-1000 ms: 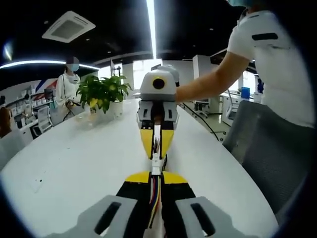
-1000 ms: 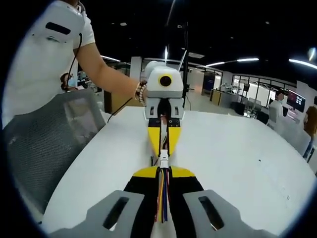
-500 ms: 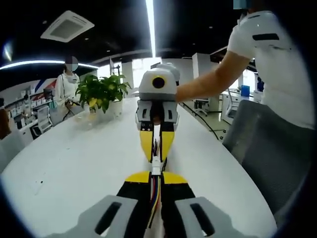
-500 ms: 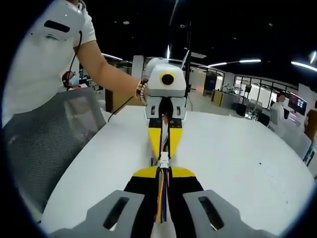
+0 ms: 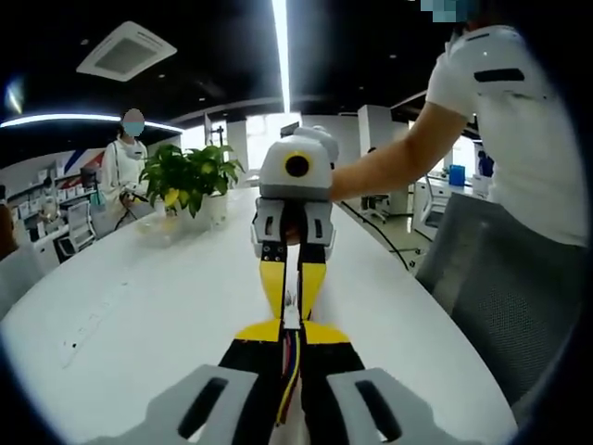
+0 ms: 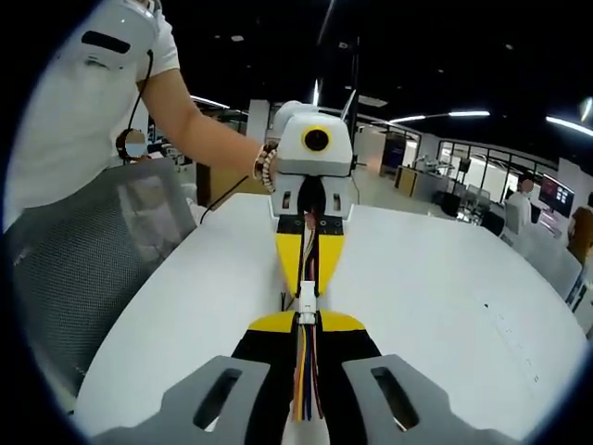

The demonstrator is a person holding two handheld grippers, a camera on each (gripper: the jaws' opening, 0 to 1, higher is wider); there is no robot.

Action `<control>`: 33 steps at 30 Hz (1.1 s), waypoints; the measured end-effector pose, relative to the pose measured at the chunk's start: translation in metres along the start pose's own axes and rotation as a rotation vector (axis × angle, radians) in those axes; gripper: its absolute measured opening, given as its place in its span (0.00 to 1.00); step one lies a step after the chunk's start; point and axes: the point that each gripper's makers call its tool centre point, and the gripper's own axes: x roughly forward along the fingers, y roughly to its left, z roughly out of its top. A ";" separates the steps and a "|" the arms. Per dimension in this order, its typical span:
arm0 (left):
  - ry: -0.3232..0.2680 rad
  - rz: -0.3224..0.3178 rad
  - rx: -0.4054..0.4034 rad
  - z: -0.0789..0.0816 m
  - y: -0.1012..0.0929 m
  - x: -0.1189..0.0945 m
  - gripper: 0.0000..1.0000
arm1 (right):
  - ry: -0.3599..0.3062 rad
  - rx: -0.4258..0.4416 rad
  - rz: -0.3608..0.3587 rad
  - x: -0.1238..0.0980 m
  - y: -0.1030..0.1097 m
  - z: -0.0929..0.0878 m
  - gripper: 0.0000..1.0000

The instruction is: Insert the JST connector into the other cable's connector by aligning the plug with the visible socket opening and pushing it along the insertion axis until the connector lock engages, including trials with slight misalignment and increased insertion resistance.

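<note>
My left gripper [image 5: 291, 328] is shut on a cable of coloured wires [image 5: 289, 371], whose small white JST connector [image 5: 291, 315] sticks out past its yellow tips. Facing it nose to nose, the right gripper [image 5: 291, 304] holds the other cable. In the right gripper view, my right gripper [image 6: 306, 322] is shut on its own bundle of coloured wires [image 6: 306, 375]. The white connector [image 6: 307, 301] sits between its tips and those of the left gripper [image 6: 309, 287]. The two connectors meet in line; I cannot tell whether the lock is engaged.
Both grippers hover over a long white table [image 5: 148, 297]. A potted plant [image 5: 190, 176] stands at its far left. A grey mesh chair [image 6: 93, 269] is at the table's edge by the person in a white shirt [image 5: 510, 120]. Another person [image 5: 125, 162] stands far off.
The two grippers have drawn slightly closer together, so the gap between their yellow tips has shrunk around the white connector. Both stay shut on their cables.
</note>
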 end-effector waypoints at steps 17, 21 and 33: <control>0.035 0.057 -0.060 -0.036 0.034 0.029 0.00 | 0.064 0.044 -0.058 -0.001 -0.032 -0.046 0.04; 0.057 0.056 -0.063 -0.048 0.044 0.036 0.00 | 0.078 0.052 -0.056 0.002 -0.041 -0.059 0.04; 0.077 0.073 -0.120 -0.076 0.062 0.039 0.00 | 0.084 0.084 -0.028 0.016 -0.054 -0.083 0.04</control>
